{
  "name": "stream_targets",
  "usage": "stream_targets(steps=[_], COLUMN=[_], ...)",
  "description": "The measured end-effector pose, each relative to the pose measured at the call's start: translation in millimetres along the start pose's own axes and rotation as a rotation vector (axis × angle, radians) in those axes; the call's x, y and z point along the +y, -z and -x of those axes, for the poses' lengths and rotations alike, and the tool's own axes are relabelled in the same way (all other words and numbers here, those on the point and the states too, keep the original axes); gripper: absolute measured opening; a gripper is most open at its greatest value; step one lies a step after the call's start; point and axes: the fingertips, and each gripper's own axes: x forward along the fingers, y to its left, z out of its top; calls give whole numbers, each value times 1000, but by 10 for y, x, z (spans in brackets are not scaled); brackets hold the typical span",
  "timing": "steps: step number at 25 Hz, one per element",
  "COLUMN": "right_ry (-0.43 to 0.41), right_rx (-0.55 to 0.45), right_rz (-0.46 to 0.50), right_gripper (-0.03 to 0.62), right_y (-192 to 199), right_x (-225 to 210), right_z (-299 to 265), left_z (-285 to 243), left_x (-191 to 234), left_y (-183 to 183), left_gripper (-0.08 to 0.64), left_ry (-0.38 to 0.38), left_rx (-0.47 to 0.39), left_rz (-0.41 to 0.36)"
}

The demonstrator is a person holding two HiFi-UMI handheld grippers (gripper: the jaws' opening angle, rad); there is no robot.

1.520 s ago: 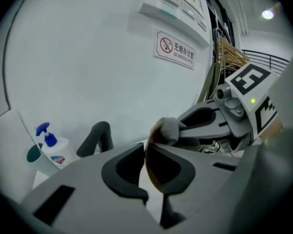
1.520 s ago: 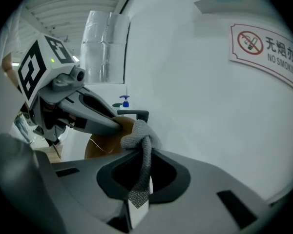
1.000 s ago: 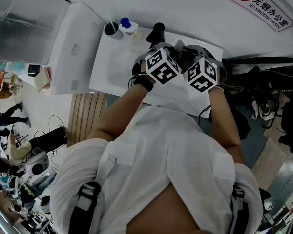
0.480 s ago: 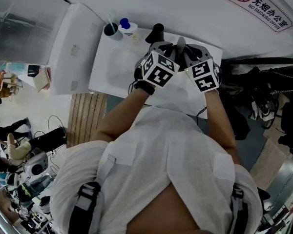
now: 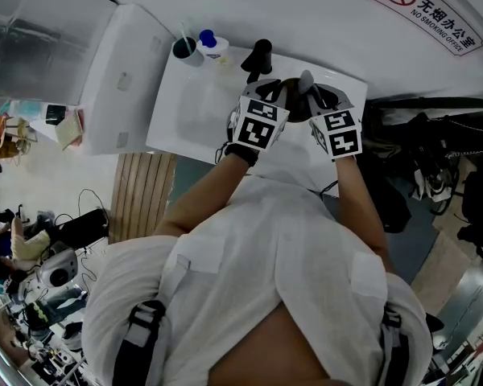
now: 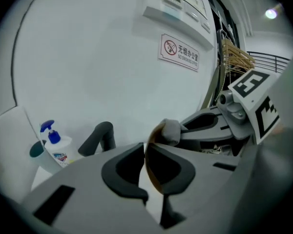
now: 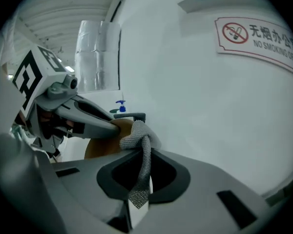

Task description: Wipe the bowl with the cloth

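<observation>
Your left gripper (image 6: pixel 145 150) is clamping the brown bowl (image 7: pixel 98 147) by its rim, jaws just easing slightly apart; your right gripper (image 7: pixel 142 155) is pinching the grey cloth (image 7: pixel 136 138) against it.

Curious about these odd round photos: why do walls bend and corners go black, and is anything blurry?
Left gripper view: fisheye lens, so black corners and a bowed wall; a lamp flares upper right; the close bowl rim looks soft. Right gripper view: same black corners, the sign curves, the cloth weave stays crisp. Head view: evenly lit, wide-angle, nothing flares.
</observation>
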Motion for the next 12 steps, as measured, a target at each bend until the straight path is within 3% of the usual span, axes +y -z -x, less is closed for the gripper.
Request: stream_targets(steps=[7, 12], right_ry=[-47, -76], right_rx=[126, 191], right_rz=[346, 593], right_gripper=[46, 46], right_y=[-32, -19], right_x=[56, 204], right_z=[-24, -78], left_z=[-60, -136], left_x=[-133, -215], left_y=[-22, 54], left_gripper=[32, 31], left_ry=[74, 136], left_rx=[79, 260], left_rz=[-215, -458])
